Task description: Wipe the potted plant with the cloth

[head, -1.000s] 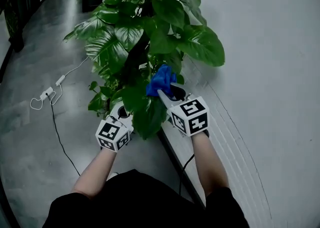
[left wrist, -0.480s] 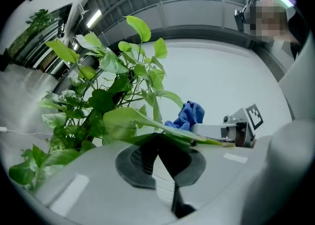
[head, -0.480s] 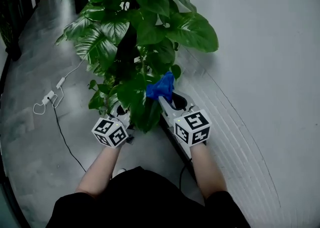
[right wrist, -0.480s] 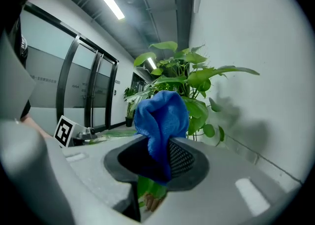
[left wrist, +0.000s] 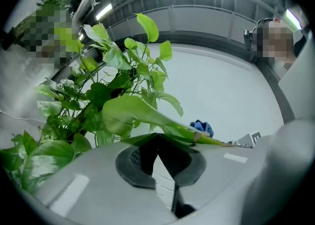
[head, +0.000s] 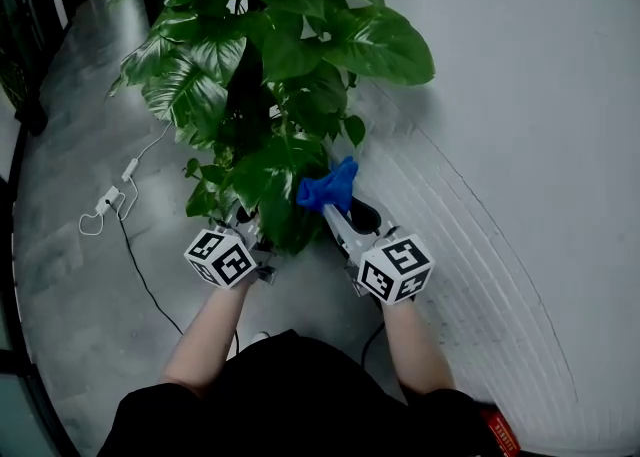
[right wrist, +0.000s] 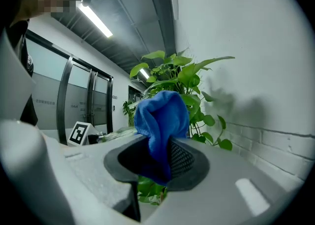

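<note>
Blue cloth (head: 328, 188) dragged too hard could tear the leaf (left wrist: 133, 113) we're steadying or yank it loose, or rock the potted plant (head: 270, 55) standing on the floor (head: 80, 285) by the white wall (head: 540, 95). Left gripper (left wrist: 157, 143) is closed tight, pinching that leaf's edge. Right gripper (right wrist: 162, 155) is clenched on the bunched cloth, just beside the plant's lower leaves.

A blue cloth (right wrist: 162, 120) is being clamped between the jaws of the right gripper (right wrist: 157, 157), its bunched top being held up in front of the potted plant (right wrist: 182, 79) beside a white wall (right wrist: 246, 47)
</note>
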Motion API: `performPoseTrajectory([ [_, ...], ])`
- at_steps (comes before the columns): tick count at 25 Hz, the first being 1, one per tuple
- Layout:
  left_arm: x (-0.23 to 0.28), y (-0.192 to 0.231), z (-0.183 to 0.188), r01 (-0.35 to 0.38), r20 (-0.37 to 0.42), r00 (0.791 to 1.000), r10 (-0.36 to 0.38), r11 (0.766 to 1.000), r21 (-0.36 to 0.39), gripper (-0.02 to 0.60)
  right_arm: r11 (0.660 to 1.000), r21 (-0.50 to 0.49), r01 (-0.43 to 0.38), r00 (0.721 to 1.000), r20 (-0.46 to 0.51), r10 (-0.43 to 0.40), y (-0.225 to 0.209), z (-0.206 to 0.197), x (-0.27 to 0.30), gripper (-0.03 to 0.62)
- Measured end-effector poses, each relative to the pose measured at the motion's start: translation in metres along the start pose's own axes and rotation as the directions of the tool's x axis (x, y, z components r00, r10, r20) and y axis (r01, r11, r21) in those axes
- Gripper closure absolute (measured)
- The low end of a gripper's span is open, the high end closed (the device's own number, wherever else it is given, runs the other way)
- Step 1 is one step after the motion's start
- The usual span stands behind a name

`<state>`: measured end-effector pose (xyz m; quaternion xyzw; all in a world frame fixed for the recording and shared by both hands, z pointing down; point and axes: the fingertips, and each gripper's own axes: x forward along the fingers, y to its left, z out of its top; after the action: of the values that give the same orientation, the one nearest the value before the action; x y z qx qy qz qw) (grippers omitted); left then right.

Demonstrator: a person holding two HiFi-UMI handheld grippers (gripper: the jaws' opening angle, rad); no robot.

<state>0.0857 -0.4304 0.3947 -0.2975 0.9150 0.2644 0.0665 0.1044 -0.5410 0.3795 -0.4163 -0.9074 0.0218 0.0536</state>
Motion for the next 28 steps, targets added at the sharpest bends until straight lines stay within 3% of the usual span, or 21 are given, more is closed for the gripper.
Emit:
performPoseTrajectory([
  [15,-0.003,0.005,-0.002,-0.024,0.002,1.0,0.024,1.0,-0.014,0.578,0.989,-0.142,-0.042,0.991,-0.132,0.023,0.028,-0.038,-0.014,0.485],
  [21,-0.002,0.004,-0.004,-0.01,-0.037,0.999,0.012,0.999,0.051,0.578,0.983,-0.174,-0.055,0.982,-0.186,0.022,0.033,-0.052,-0.029,0.485],
  [28,0.002,-0.005,0.0,0.024,-0.051,0.998,-0.021,0.998,0.058,0.578,0.983,-0.177,-0.056,0.98,-0.199,0.021,0.032,-0.056,-0.039,0.485],
])
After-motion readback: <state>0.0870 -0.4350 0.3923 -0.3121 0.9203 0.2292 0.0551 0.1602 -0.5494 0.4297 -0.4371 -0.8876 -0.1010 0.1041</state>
